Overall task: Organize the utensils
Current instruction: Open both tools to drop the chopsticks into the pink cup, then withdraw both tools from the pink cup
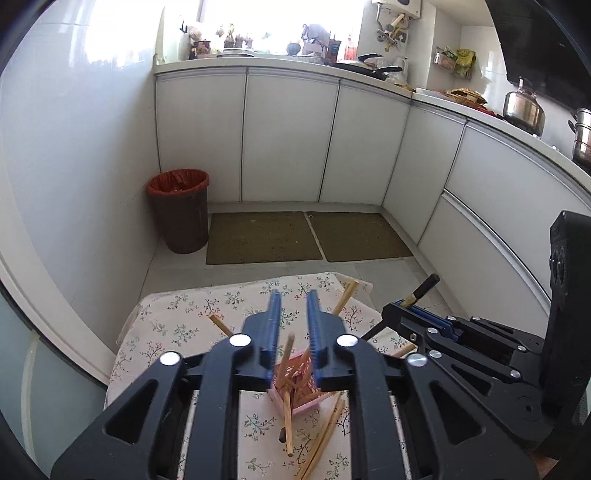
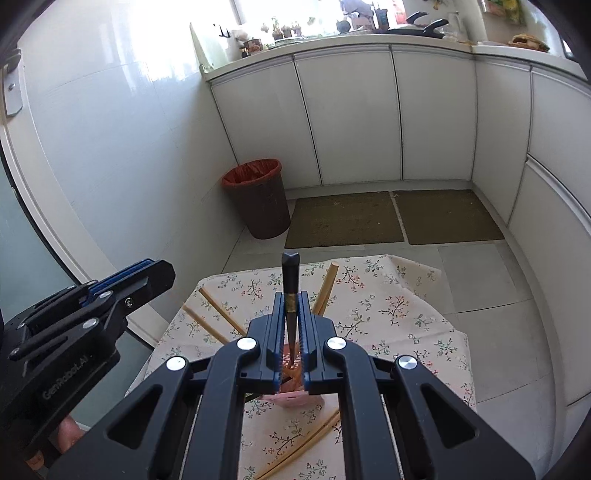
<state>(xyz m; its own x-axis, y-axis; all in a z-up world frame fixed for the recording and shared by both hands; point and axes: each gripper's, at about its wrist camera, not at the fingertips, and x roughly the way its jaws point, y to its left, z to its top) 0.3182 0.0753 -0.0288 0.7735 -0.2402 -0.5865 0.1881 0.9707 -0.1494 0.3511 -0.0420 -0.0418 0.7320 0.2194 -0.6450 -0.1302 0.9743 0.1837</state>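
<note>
My right claw [image 2: 291, 306] clamps a dark chopstick [image 2: 290, 280] at frame centre, above the pink holder [image 2: 291, 397]; my left claw [image 1: 293, 306] gapes empty. Chopsticks are light, stiff, slippery (grip mid-shaft).

**Bright daylight, blown-out window, strong fisheye bend**

Daylight pours from the window [image 1: 280, 22] above the far counter, overexposed to white in both views. Glare washes the glossy left wall [image 1: 92, 48]. Cabinet lines curve hard toward dark, vignetted corners. A falling chopstick [image 1: 290, 354] between the near jaws is motion-blurred; shadows stay soft.
</note>
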